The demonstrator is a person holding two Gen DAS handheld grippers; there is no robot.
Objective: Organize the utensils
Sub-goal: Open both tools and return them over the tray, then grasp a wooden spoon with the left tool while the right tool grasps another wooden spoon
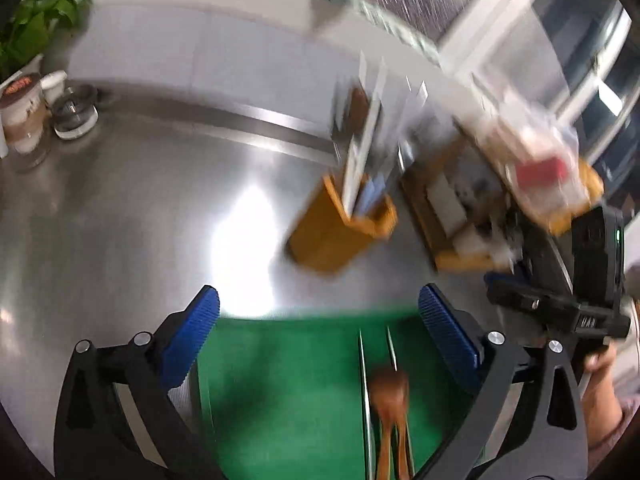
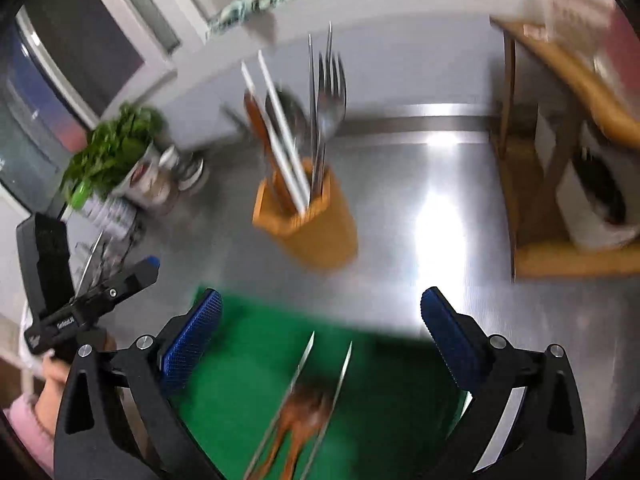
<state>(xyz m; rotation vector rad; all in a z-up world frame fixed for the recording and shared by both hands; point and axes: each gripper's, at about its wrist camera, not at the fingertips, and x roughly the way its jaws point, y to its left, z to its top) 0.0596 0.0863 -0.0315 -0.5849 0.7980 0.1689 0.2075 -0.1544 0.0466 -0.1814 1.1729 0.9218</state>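
Right wrist view: the right gripper (image 2: pixel 320 336) is wide open and empty, same as the left gripper (image 1: pixel 320 320). Both hover over the green mat (image 2: pixel 248 364), where metal chopsticks (image 2: pixel 304 392) and a wooden spoon (image 2: pixel 308 404) lie. The bamboo holder (image 2: pixel 316 232) stands just beyond. I'd grab near mid-handle. It's all blurry, and the handles are cut off.
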